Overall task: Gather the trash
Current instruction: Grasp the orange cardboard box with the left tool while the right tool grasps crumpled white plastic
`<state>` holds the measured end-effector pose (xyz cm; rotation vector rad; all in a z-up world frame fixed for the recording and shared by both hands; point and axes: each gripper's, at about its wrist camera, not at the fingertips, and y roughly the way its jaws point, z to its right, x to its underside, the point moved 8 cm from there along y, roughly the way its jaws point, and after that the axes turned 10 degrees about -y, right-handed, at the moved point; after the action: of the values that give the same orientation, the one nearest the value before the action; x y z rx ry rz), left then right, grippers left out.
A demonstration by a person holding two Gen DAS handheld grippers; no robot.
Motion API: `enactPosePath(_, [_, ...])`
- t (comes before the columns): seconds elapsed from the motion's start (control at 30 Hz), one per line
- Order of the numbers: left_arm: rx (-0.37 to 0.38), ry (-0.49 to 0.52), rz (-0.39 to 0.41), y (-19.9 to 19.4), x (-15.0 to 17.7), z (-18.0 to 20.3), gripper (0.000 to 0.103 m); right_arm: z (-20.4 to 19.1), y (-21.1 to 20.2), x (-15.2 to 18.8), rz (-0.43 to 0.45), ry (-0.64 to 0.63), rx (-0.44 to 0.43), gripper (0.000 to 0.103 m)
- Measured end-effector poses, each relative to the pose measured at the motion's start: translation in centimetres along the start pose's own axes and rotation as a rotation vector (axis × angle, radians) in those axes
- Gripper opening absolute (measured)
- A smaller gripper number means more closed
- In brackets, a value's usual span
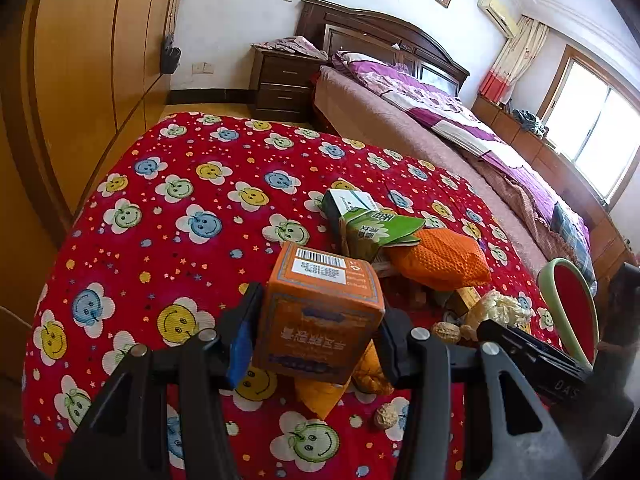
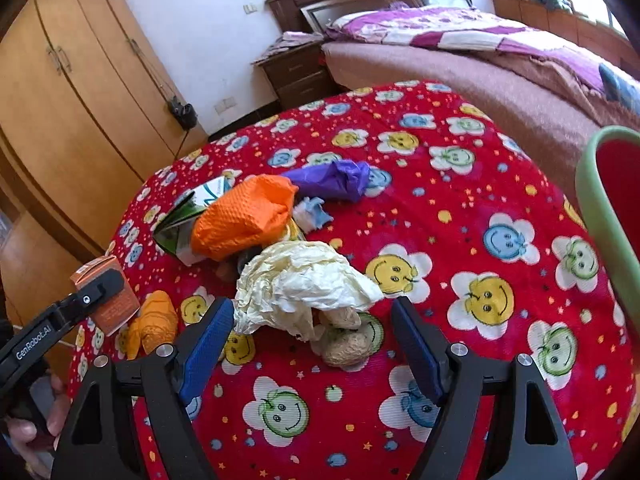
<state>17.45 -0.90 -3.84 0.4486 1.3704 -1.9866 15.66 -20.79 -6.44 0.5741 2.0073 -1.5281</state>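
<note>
In the left wrist view, the left gripper (image 1: 320,328) is pinching an orange box (image 1: 320,312) between its two fingers, one pad pressing on each side wall. The box is sitting lifted above the red smiley-face cloth (image 1: 160,208) that is covering the desk, with its barcode label facing up and away. Just beyond the box a pile of trash is lying on the cloth: a green carton (image 1: 376,236), a dark green-and-white box (image 1: 348,204) behind it, and an orange mesh cloth (image 1: 440,260) to the right. Below the held box an orange crumpled wrapper (image 1: 368,372) is showing, and a walnut (image 1: 386,416) is resting near the right finger. Another walnut (image 1: 446,332) and a cream crumpled paper (image 1: 500,308) are lying further right, next to the black body of the right gripper (image 1: 532,352). A green-rimmed red bin (image 1: 568,300) is standing at the right edge.

In the right wrist view, the right gripper (image 2: 312,344) is standing spread wide, its blue pads apart and pressing on nothing. The cream crumpled paper (image 2: 304,280) is lying just ahead of the fingertips, partly between them, and touching the left pad. Two walnuts (image 2: 346,344) are lying under the paper's near edge, in the gap between the fingers. Beyond, the orange mesh cloth (image 2: 244,220), the green carton (image 2: 188,220), a purple bag (image 2: 332,180) and a small blue scrap (image 2: 314,212) are resting on the cloth (image 2: 440,240). At the left, the left gripper (image 2: 100,292) is holding the orange box (image 2: 116,304), with the orange crumpled wrapper (image 2: 154,324) just beside it. The bin's green rim (image 2: 600,208) is showing at the right edge.
</note>
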Motion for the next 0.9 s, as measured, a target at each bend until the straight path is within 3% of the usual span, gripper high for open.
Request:
enactPosePath(0.07, [0.006, -0.002, -0.006, 0.1, 0.2, 0.1, 0.052, 0.0, -0.1, 0.0, 0.009, -0.008, 0.004, 0.069])
enactPosePath(0.13, [0.01, 0.0, -0.006, 0.1, 0.2, 0.2, 0.052, -0.1, -0.2, 0.1, 0.012, -0.009, -0.01, 0.049])
enactPosePath(0.23, [0.015, 0.004, 0.0, -0.2, 0.3, 0.5, 0.052, -0.2, -0.3, 0.3, 0.007, -0.006, -0.024, 0.033])
enactPosePath(0.3, [0.02, 0.005, 0.002, -0.5, 0.3, 0.7, 0.052, -0.2, -0.5, 0.5, 0.007, 0.002, -0.035, 0.028])
enactPosePath(0.57, [0.044, 0.016, 0.023, -2.4, 0.4, 1.7, 0.052, 0.2, -2.7, 0.7, 0.049, 0.04, -0.052, 0.018])
enactPosePath(0.9, [0.079, 0.025, 0.016, -3.8, 1.1, 3.3, 0.052, 0.8, -7.3, 0.9, 0.137, 0.065, -0.064, 0.016])
